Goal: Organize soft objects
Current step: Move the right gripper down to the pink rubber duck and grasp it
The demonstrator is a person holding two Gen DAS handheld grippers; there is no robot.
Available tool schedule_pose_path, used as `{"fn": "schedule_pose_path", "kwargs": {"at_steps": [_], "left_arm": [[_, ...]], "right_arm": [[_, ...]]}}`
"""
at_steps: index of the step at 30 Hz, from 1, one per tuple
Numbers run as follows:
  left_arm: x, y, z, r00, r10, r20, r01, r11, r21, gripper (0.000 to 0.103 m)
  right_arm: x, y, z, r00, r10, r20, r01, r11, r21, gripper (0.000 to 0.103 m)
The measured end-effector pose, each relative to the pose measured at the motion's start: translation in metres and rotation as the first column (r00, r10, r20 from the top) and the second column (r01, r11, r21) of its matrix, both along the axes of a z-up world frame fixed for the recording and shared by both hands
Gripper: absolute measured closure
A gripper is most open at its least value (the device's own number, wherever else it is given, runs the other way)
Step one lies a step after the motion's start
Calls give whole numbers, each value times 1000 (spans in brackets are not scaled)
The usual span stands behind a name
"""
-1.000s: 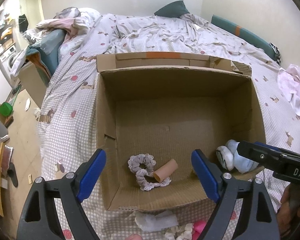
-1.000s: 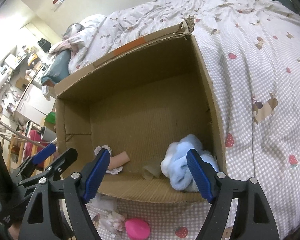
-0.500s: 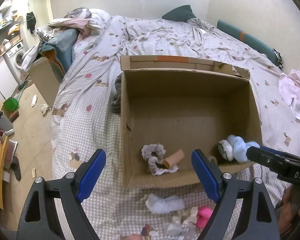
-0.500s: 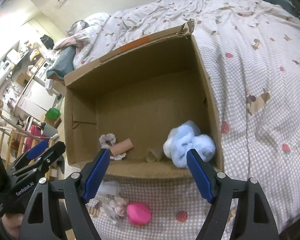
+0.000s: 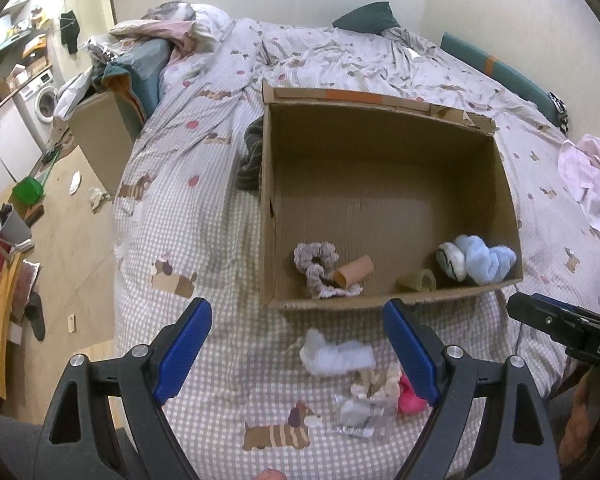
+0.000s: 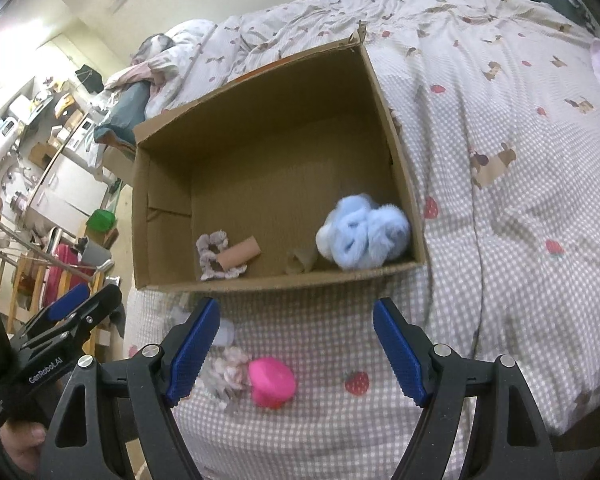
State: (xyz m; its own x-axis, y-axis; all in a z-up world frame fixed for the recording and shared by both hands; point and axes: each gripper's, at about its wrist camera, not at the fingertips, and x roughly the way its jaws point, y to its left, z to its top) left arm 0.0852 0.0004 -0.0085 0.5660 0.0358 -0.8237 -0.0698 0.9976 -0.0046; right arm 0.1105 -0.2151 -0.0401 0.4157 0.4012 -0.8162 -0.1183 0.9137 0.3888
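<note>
An open cardboard box (image 5: 266, 208) (image 6: 396, 136) lies on the bed. Inside are a grey scrunchie (image 5: 316, 258) (image 6: 210, 245), a cardboard tube (image 5: 354, 270) (image 6: 238, 255), a small beige piece (image 5: 418, 280) (image 6: 302, 261), a white ball (image 5: 451, 261) and a fluffy light-blue cloth (image 5: 486, 259) (image 6: 362, 232). On the bedspread in front of the box lie a white sock (image 5: 336, 356), a cream scrunchie (image 5: 376, 382) (image 6: 230, 372), a clear wrapper (image 5: 358, 414) and a pink object (image 5: 410, 394) (image 6: 271, 376). My left gripper (image 5: 298, 352) and right gripper (image 6: 296, 346) are open and empty above these items.
A dark garment (image 5: 252, 156) lies against the box's left side. Pink-white clothing (image 5: 592, 180) lies at the bed's right. Rumpled bedding and a green pillow (image 5: 366, 18) are at the far end. A second box (image 5: 100, 136), washing machine (image 5: 46, 100) and floor clutter are to the left.
Both grippers have pulled back from the box toward the bed's near edge. The loose items in front of the box have come into view. The blue cloth stays in the box.
</note>
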Motion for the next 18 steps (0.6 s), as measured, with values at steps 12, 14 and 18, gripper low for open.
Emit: {"fn": "schedule_pose_path", "kwargs": {"at_steps": [12, 14, 18], "left_arm": [[-22, 7, -19, 998, 24, -60, -25, 1000, -10, 17], [-22, 8, -21, 997, 29, -68, -30, 999, -13, 17], [-22, 14, -24, 996, 45, -74, -47, 999, -18, 17]], "right_arm": [[-22, -3, -11, 999, -3, -51, 3, 1000, -2, 19], [-22, -3, -15, 998, -4, -68, 4, 1000, 2, 19], [-19, -4, -23, 993, -9, -114, 14, 999, 36, 19]]}}
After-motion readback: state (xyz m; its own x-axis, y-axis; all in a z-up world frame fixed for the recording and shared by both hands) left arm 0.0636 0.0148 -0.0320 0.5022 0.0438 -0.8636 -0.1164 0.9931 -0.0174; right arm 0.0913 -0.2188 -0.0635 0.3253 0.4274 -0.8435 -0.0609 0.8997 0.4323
